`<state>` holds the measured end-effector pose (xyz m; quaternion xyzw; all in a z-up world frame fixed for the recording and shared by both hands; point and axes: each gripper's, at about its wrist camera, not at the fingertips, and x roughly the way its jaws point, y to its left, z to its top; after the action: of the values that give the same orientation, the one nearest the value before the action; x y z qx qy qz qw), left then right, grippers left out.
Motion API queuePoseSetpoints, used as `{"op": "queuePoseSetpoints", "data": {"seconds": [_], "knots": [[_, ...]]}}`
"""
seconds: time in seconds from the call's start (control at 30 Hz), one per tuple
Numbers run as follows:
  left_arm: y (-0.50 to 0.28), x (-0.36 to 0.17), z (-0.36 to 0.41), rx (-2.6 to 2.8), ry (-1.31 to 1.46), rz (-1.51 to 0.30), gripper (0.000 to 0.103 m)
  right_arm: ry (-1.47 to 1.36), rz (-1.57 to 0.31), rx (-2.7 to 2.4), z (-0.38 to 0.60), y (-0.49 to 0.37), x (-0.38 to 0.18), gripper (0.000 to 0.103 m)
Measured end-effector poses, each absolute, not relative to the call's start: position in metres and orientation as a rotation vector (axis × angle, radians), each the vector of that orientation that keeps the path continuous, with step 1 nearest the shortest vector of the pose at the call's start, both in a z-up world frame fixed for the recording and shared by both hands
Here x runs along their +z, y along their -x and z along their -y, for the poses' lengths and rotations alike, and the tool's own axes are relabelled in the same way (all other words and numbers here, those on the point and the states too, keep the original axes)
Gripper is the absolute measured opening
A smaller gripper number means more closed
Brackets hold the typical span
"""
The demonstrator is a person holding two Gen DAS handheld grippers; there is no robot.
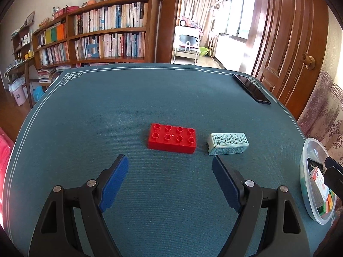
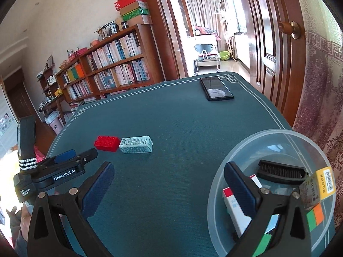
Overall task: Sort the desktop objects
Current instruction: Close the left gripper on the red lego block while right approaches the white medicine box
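Here's the left gripper (image 1: 170, 184) hovering over the teal table mat (image 1: 128, 107), its blue pads (image 1: 113, 184) spread wide with nothing between them, and straight ahead of it sits the red building brick (image 1: 172, 138), studs up, flat on the mat. Just to the right of the brick, close but not touching, lies the small pale printed box (image 1: 227, 143) on its side. Well beyond the brick, near the mat's far right corner, a black phone (image 1: 250, 88) lies face up. Over to the right of the brick, at the mat's near edge, there's the clear round plastic bowl (image 2: 253, 141), already holding a black comb (image 2: 280, 171), a red-and-white carton (image 2: 235, 209), a yellow-labelled packet (image 2: 321, 184) and a colour cube (image 2: 315, 214) showing green and orange faces. The right gripper (image 2: 169, 190) is wide apart too, empty, with one finger over bare mat and the other finger (image 2: 240, 190) hanging in front of the bowl's contents. From this side the left gripper shows up near the brick, a hand (image 2: 23, 216) just visible beneath it.
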<state>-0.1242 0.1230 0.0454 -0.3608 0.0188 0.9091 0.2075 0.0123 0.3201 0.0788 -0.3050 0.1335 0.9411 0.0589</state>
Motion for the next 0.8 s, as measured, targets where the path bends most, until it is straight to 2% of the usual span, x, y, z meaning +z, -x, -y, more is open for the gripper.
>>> {"op": "queuePoseSetpoints", "data": {"seconds": [0.53,0.8], "knots": [[0.173,0.023,-0.155,2.501,1.03,-0.218,0.084,1.023,-0.384,2.849,-0.303,0.019,0.056,0.102],[0.185,0.017,-0.15,2.471,1.102,-0.158,0.084,1.082,-0.371,2.829,-0.296,0.038,0.043,0.102]]}}
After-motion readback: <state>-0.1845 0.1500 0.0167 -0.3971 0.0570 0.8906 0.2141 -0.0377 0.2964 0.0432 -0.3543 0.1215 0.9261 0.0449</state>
